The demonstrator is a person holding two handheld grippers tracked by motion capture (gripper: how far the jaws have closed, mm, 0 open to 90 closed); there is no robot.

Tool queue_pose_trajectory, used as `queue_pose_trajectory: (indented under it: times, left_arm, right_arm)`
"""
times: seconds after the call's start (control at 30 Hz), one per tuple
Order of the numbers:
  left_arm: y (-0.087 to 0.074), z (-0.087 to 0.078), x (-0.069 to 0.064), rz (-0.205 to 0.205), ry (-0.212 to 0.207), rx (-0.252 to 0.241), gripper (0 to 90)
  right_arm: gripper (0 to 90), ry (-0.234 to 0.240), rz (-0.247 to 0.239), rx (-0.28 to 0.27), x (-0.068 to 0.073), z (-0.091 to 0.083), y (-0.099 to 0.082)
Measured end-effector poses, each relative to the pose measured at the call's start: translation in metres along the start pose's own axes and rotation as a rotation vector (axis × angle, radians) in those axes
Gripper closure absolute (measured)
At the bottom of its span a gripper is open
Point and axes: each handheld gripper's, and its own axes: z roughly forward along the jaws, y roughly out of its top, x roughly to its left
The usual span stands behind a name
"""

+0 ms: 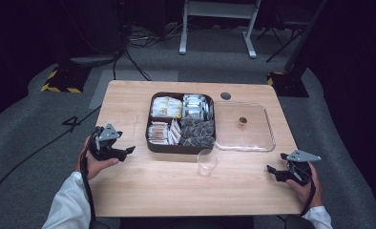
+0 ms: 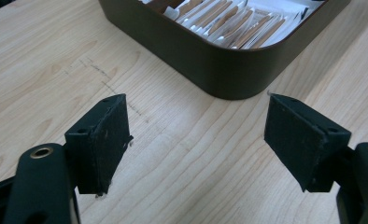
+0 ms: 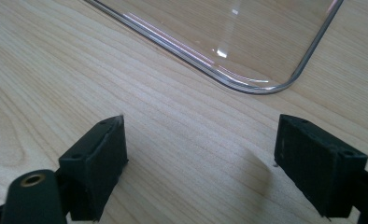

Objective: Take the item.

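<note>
A: From the high view, what's on the table [image 1: 129, 191]?

B: A pale wooden top with rounded corners. Near the middle sits a dark brown tray [image 1: 150, 143] with 4 compartments packed with sachets [image 1: 158, 132]. Touching its right side lies a clear lid [image 1: 245, 126], flat, with a small brown knob [image 1: 243, 122] in its middle. Just in front of the tray, a clear glass cup [image 1: 207, 162] lies on its side.

A: And the grippers?

B: The left gripper [image 1: 127, 151] is held in a hand [image 1: 98, 164] just left of the tray's near-left corner. The right gripper [image 1: 271, 171] is near the table's right edge, in front of the lid and well apart from the cup.

A: What do the gripper views add?

B: The left gripper view [image 2: 197, 135] shows the tray's rounded corner [image 2: 229, 70] close up: smooth, matte, dark wall, with thin paper sticks in white and tan standing on edge inside. The wood grain is fine and streaked. The right gripper view [image 3: 201, 165] shows the lid's rounded corner [image 3: 261, 88], a glossy clear rim catching light.

A: Anything between the jaws?

B: No. Both pairs stand wide apart over bare wood, released, gripping nothing. The pads [image 2: 105, 140] are black, rough and slightly scuffed.

A: Do those views show the cup?

B: Neither does; the high view gives it.
</note>
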Motion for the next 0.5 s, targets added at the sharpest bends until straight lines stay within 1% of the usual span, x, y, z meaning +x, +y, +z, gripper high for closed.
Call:
queue_pose_trajectory:
  times: [0.07,0.13,0.2,0.27,0.33,0.37,0.5]
  left_arm:
    - [0.004,-0.001,0.001,0.002,0.002,-0.012,22.7]
    - [0.009,-0.003,0.003,0.002,0.015,-0.034,22.7]
    - [0.011,-0.002,0.004,-0.001,0.012,-0.036,22.6]
    - [0.016,-0.002,0.007,0.004,0.016,-0.042,22.6]
    - [0.020,-0.002,0.008,0.001,0.016,-0.053,22.6]
    - [0.021,-0.002,0.009,0.008,0.020,-0.057,22.5]
    - [0.033,0.003,0.011,0.012,0.002,-0.069,22.5]
  right_arm:
    - [17.3,0.000,0.000,0.000,0.000,0.000,0.000]
    - [17.3,0.000,-0.001,-0.001,0.000,0.000,0.000]
    - [17.3,0.000,-0.001,-0.001,0.000,0.000,0.000]
    - [17.3,0.000,0.000,-0.001,0.000,0.000,0.000]
    - [17.3,-0.002,0.000,-0.001,0.000,0.000,0.000]
    - [17.3,-0.002,-0.001,-0.001,0.000,0.000,0.000]
    - [17.3,-0.001,0.000,-0.001,0.000,0.000,0.000]
